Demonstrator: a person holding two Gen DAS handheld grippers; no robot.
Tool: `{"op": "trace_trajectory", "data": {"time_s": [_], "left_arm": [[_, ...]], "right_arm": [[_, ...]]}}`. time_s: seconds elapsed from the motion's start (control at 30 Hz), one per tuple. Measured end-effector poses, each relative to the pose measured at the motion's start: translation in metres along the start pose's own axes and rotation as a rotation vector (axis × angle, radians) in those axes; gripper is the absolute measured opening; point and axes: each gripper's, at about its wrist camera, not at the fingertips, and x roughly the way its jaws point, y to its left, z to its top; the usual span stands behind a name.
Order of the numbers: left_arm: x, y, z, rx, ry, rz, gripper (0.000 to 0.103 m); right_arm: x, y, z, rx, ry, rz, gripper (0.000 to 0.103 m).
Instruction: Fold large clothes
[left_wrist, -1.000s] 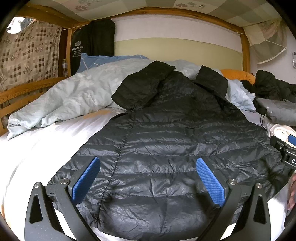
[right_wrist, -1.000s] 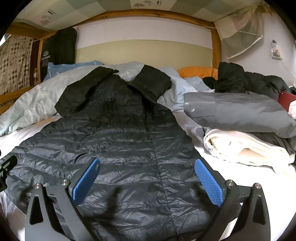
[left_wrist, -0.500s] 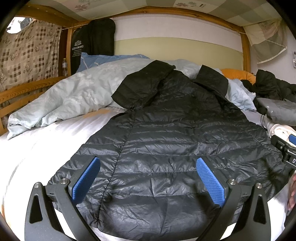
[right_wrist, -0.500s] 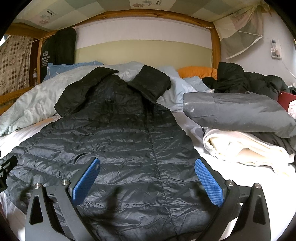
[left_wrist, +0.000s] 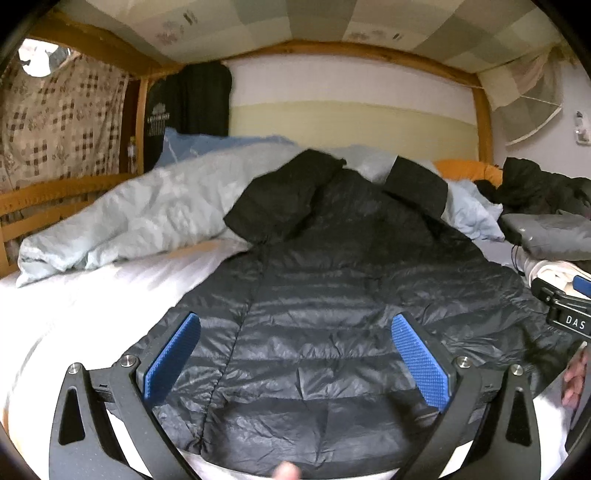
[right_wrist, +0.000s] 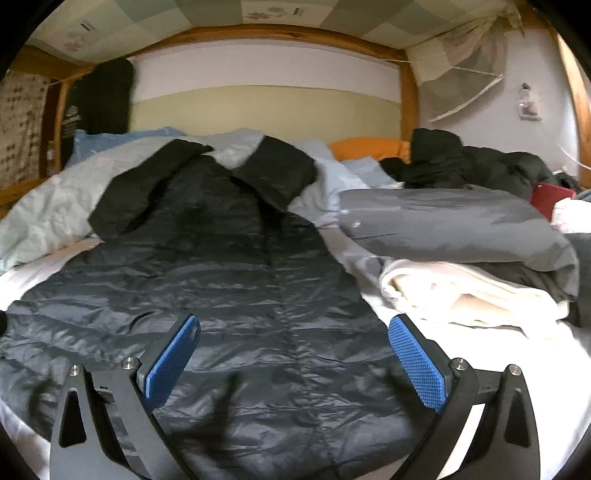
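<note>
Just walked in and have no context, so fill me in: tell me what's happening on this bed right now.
A person holds a gripper in each hand over a black puffer jacket spread flat on the white sheet of a bed, its collar end up on the pale blue duvet. The left gripper and the right gripper are both open above the hem, gripping nothing. No fold is made yet. A stack of folded clothes sits to the right.

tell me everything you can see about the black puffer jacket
The black puffer jacket is shiny, wrinkled and quilted in horizontal rows, with a vertical seam. It lies flat on the white sheet, hem nearest both open grippers. Its matte top flaps spread onto the pale blue duvet. Neither gripper holds it.
</note>
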Motion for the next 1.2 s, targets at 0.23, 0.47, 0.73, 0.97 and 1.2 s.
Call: {"op": "trace_trajectory", "data": {"time_s": [0.23,0.47,0.73,0.97,1.2], "left_arm": [[0.001,-0.012,0.006,0.066,0.043,0.049,0.103],[-0.037,-0.014,0.028,0.070,0.012,0.012,0.103],[-0.077,-0.016,0.062,0.058,-0.023,-0.014,0.103],[-0.087,-0.011,0.064,0.041,-0.022,0.011,0.097],[-0.075,-0.001,0.050,0.021,0.054,0.009,0.093]], "right_arm": [[-0.006,-0.003,0.000,0.013,-0.022,-0.006,0.103],[-0.036,-0.003,0.019,0.006,-0.009,0.044,0.102],[-0.060,-0.011,0.031,-0.055,0.092,0.222,0.080],[-0.072,-0.036,0.037,0.015,0.082,0.173,0.080],[-0.076,-0.049,0.036,-0.017,0.064,0.061,0.077]]}}
